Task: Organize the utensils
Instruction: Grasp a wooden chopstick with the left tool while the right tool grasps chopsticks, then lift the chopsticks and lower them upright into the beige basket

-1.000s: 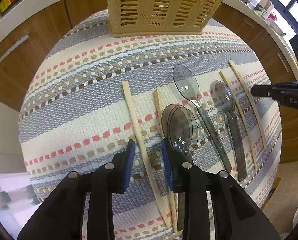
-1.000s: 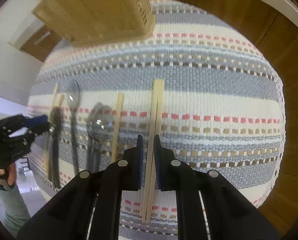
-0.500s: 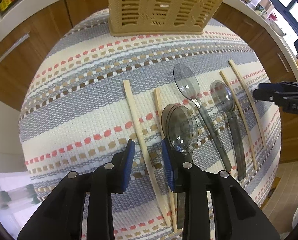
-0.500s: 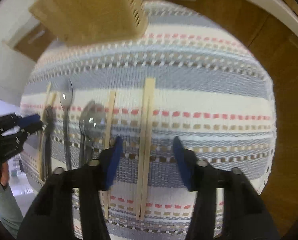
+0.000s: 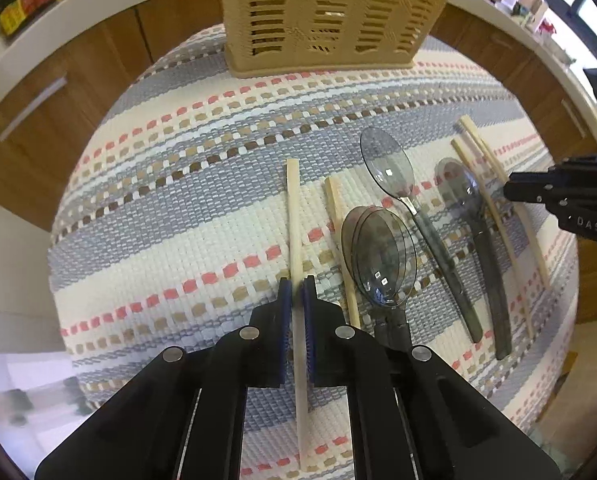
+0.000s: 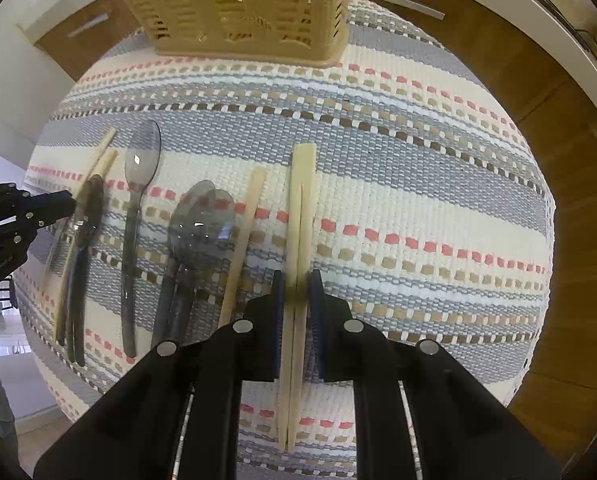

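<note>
Both hands stand over the striped cloth (image 5: 170, 216) that covers the table, each pointing steeply down. The left gripper (image 5: 297, 294) has just closed its jaws, and now they pinch a single chopstick (image 5: 294, 220); the stick runs between the blue pads and goes on straight ahead of them. Just to the right of these jaws lie another chopstick (image 5: 340, 240) and two stacked smoky spoons (image 5: 380, 256), very near. Further right there are two more spoons, then a pair of sticks where the other gripper works.

The right gripper (image 6: 297, 292) has also just closed its jaws, this time on a pair of chopsticks (image 6: 302, 208) that lie side by side and touching. To the left of those jaws is one loose stick (image 6: 244, 240), and then the spoons. The woven basket (image 6: 242, 8), where the utensils probably should go, stands far ahead of both jaws, at the back of the cloth.

Some things could go wrong, I think. The right jaws hold two thin sticks at once; if the pads press only one of them firmly, the other may slide out on the lift. Each grip is far from the middle of the sticks, so the long free ends may tip down and catch the cloth or the basket rim. The left gripper is so close to the stacked spoons that a careless lift could push them.
</note>
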### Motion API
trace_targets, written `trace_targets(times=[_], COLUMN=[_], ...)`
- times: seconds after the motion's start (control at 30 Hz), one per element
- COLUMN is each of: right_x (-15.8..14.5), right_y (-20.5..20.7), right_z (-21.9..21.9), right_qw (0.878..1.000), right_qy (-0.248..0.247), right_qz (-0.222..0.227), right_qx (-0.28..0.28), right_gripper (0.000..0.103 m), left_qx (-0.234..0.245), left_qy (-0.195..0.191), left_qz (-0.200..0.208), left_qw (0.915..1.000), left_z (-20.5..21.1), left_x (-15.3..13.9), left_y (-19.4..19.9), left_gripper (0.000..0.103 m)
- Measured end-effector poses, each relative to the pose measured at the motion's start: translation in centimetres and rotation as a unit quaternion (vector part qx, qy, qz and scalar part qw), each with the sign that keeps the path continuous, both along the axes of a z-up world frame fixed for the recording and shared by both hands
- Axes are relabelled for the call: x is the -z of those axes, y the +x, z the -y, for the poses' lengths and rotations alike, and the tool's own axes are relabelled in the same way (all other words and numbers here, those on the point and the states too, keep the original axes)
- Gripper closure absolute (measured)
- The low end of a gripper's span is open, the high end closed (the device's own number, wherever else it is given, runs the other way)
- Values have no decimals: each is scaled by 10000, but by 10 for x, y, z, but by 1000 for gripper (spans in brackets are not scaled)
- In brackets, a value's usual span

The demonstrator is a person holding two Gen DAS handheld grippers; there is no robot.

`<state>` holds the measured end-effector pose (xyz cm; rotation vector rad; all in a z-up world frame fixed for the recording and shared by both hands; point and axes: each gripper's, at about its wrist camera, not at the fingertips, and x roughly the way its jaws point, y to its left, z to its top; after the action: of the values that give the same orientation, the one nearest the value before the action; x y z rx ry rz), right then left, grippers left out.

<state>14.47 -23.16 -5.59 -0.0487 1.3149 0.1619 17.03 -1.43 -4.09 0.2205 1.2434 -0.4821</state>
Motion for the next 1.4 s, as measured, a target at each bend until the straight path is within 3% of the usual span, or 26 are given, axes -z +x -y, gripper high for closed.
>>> trace_targets(times=[0.1, 0.17, 0.3, 0.43, 0.6, 0.77, 0.87, 0.93, 1.13, 1.4], right_x=[-17, -37, -90, -145, -201, -226, -232, -229, -200, -165], right_y=[-6, -11, -22, -25, -20, 5, 22, 33, 69, 93], right_z=[6, 8, 15, 26, 25, 25, 19, 17, 24, 24], right_qw=[9996, 9984, 9905, 9716, 9291, 8882, 8714, 8626, 8459, 8456], right_qy=[72, 196, 461, 852, 1193, 1411, 1230, 1073, 1037, 938], right_qz=[261, 528, 1289, 2203, 3499, 4363, 4719, 4894, 5096, 5079], right_qx=[-58, -100, -163, -149, -54, 284, 532, 701, 1184, 1352], right_gripper=[93, 93, 93, 93, 93, 93, 93, 93, 93, 93], left_qx=[-56, -80, -205, -259, -419, -526, -606, -682, -890, -1107], left_qy=[-52, -369, -1086, -1823, -2397, -2845, -2965, -2985, -3025, -2780], left_qz=[217, 477, 1262, 2093, 2988, 3696, 4110, 4293, 4495, 4596], left_qw=[9997, 9981, 9858, 9604, 9228, 8830, 8600, 8497, 8358, 8362], left_z=[-2, -4, -12, -19, -12, 2, 9, 13, 19, 18], left_x=[-3, -18, -76, -139, -195, -212, -209, -205, -184, -157], left_y=[-4, -8, -16, -18, -1, 18, 30, 42, 71, 96], left_gripper=[99, 99, 99, 99, 99, 99, 99, 99, 99, 99])
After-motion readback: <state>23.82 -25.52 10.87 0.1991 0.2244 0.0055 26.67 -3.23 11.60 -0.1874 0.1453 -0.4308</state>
